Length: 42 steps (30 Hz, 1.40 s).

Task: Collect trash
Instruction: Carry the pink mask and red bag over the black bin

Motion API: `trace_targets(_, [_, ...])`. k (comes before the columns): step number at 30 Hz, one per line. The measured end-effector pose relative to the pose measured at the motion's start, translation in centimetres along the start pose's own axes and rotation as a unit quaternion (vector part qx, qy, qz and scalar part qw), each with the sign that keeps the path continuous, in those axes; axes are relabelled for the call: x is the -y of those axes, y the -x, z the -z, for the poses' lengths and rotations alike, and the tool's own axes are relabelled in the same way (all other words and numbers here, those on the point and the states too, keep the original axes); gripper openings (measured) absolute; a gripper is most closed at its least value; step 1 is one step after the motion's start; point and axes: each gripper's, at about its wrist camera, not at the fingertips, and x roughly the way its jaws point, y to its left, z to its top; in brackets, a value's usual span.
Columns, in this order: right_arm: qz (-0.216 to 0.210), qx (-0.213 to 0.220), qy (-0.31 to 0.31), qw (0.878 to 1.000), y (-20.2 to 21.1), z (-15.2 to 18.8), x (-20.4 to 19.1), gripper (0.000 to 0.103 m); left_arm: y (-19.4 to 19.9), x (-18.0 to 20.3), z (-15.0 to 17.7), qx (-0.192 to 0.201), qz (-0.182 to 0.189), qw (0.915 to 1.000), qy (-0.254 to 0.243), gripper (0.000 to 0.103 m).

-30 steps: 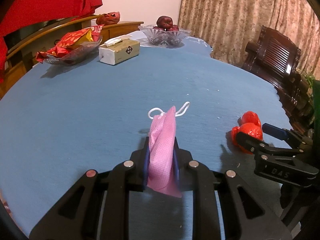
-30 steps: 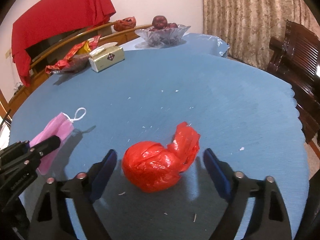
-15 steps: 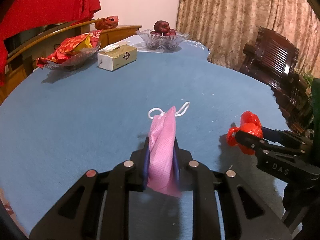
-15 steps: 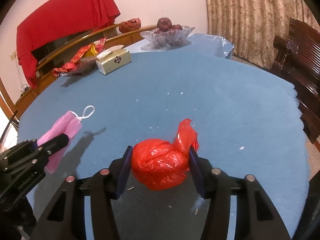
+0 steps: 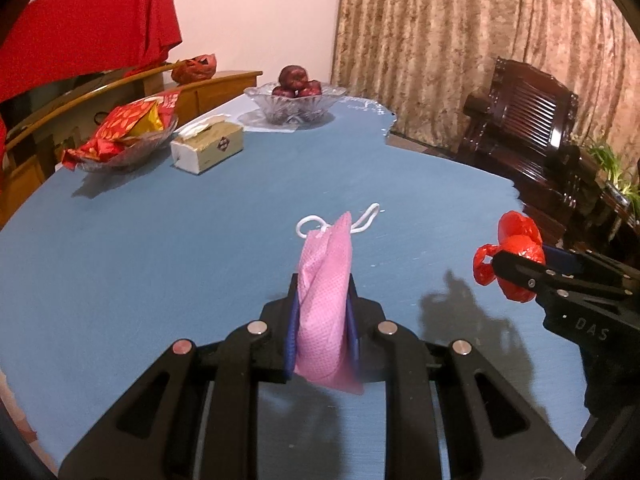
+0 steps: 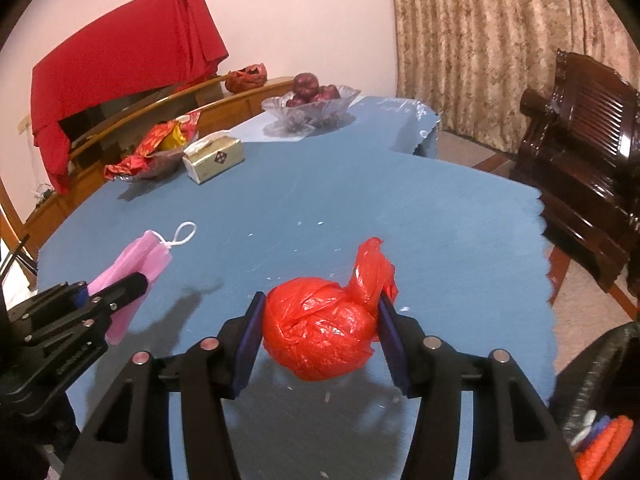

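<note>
A: Trash here comes to two pieces, each held above the blue table point(image 5: 160, 264). The bigger is the knotted red plastic bag point(image 6: 320, 336), squeezed between the pads of the right gripper point(image 6: 318, 334), whose jaws have just closed in on it; its shadow falls on the cloth beneath it.

B: And the smaller?

A: The pink face mask point(image 5: 326, 308), folded and standing on edge in the left gripper point(image 5: 324, 320), whose jaws sit narrow and press on it. Its white ear loops point(image 5: 340, 222) stick out past the fingertips.

B: What surrounds them, largest first?

A: One red cloth point(image 6: 120, 68) draped over something dark at the wall, one patterned curtain point(image 5: 480, 48), one dark carved wooden chair point(image 6: 580, 152) beside the table, and a wooden sideboard point(image 5: 216, 88) carrying one reddish bag.

B: On the table itself?

A: Two glass bowls at the far end: one fruit bowl point(image 5: 296, 104) with dark red fruit, at least three, and one snack bowl point(image 5: 124, 140) of red and yellow packets. One tissue box point(image 5: 208, 146) stands between them. Small white crumbs dot the cloth near the bag.

B: Anything between the two grippers?

A: Only bare cloth; they hang side by side, apart.
</note>
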Motion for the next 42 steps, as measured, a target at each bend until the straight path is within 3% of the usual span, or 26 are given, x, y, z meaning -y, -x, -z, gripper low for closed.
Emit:
trace_targets(21, [0.040, 0.050, -0.028, 0.998, 10.0, 0.8, 6.0, 0.054, 3.7, 9.6, -0.6, 0.028, 0.072, 0.9962, -0.040, 0.019])
trace_targets(31, [0.073, 0.077, -0.047, 0.993, 15.7, 1.9, 9.9, 0.054, 6.5, 14.8, -1.4, 0.053, 0.118, 0.9893, -0.068, 0.019])
trace_targets(42, [0.122, 0.083, -0.069, 0.987, 20.5, 4.4, 14.3, 0.054, 8.2, 20.5, -0.3, 0.053, 0.167, 0.9792, -0.103, 0.019])
